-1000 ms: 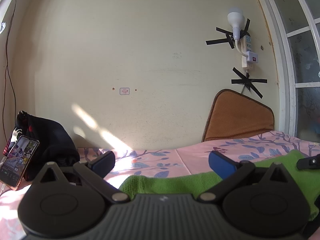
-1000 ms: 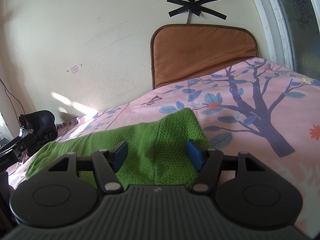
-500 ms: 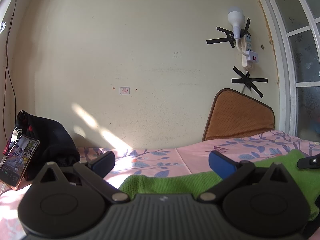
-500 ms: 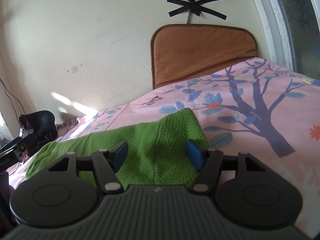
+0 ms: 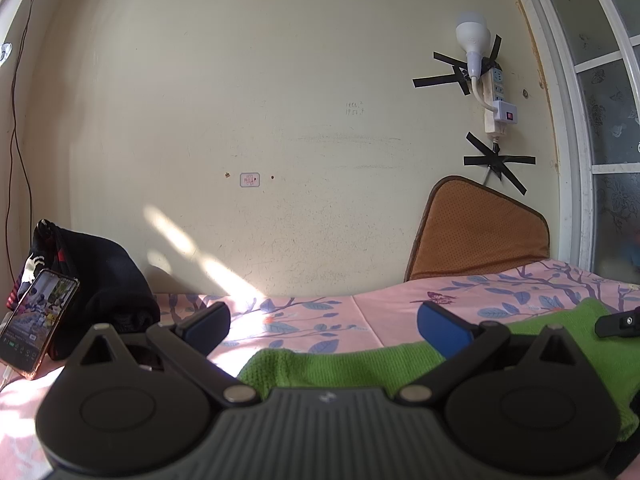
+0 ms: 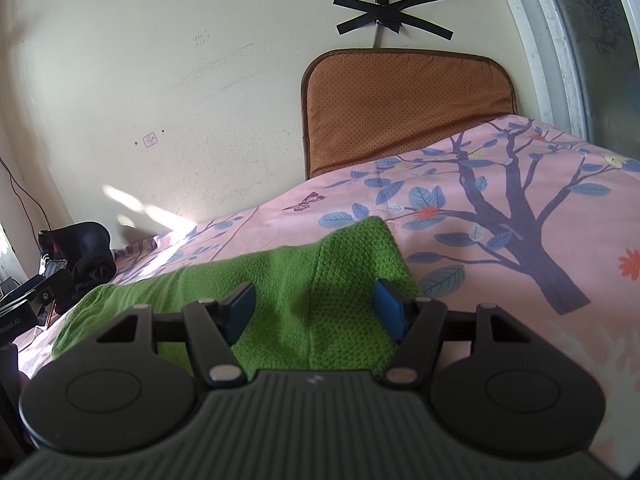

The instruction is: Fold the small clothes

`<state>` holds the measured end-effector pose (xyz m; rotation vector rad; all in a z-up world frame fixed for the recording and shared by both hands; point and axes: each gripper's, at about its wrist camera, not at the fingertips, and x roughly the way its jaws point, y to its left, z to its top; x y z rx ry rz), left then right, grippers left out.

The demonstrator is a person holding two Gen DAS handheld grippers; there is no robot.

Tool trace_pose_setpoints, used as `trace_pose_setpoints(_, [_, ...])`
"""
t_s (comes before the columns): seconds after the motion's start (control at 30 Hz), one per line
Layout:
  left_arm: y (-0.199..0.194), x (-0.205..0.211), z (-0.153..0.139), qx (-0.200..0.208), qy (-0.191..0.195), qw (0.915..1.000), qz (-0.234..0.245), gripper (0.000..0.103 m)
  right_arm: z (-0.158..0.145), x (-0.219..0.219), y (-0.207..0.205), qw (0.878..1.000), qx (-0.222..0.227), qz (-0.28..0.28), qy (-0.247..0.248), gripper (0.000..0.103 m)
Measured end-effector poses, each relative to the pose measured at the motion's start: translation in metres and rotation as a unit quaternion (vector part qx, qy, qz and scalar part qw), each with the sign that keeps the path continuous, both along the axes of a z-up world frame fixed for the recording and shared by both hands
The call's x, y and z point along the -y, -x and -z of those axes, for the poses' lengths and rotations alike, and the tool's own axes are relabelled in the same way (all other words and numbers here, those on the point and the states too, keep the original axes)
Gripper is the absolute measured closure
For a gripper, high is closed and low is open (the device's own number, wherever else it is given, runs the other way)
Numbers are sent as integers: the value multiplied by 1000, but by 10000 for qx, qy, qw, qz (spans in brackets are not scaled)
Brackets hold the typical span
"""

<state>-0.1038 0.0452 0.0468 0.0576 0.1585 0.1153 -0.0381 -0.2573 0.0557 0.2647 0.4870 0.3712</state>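
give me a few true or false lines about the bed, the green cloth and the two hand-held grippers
1. The green cloth lies on a pink bedsheet with a tree print. True.
2. The right hand-held gripper is clamped shut on the cloth. False: its jaws stand open above it.
3. A lit phone leans against a dark bundle. True.
4. The left hand-held gripper holds a sock. False: its jaws are open and empty.
5. A blue pillow leans against the wall. False: it is a brown cushion.
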Motion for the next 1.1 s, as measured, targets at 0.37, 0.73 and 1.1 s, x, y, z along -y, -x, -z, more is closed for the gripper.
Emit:
trace_pose_setpoints(0.37, [0, 0, 0, -3, 1, 10000, -1, 0, 0, 0, 0, 10000, 0, 0, -5, 35])
trace_pose_setpoints(0.73, [-1, 0, -1, -13, 3, 10000, 0, 0, 0, 1, 1, 10000, -1, 0, -7, 35])
trace_pose_setpoints(1.1, [1, 0, 3, -32, 5, 10000, 8, 0, 0, 1, 1, 10000, -1, 2, -12, 35])
